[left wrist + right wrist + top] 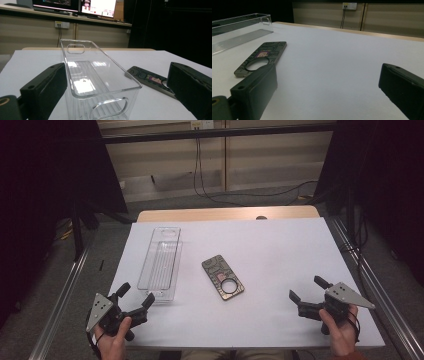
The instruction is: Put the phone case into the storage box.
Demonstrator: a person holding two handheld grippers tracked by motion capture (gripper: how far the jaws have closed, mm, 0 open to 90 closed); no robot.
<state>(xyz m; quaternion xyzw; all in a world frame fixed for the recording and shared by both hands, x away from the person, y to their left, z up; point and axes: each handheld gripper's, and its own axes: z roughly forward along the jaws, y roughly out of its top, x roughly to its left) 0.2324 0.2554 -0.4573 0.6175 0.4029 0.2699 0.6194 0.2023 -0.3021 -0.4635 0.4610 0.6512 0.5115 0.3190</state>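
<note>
A clear, empty plastic bin (161,262) stands upright left of a flat dark phone case (223,277).

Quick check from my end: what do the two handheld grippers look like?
Both match: the left gripper and right gripper each have a black body, two blocky black jaws with a small round hole near the tip, and a grey three-cornered plate on top dotted with small holes.

clear bin (100,82) base cut off below; phone case (150,78) partly hidden
</note>
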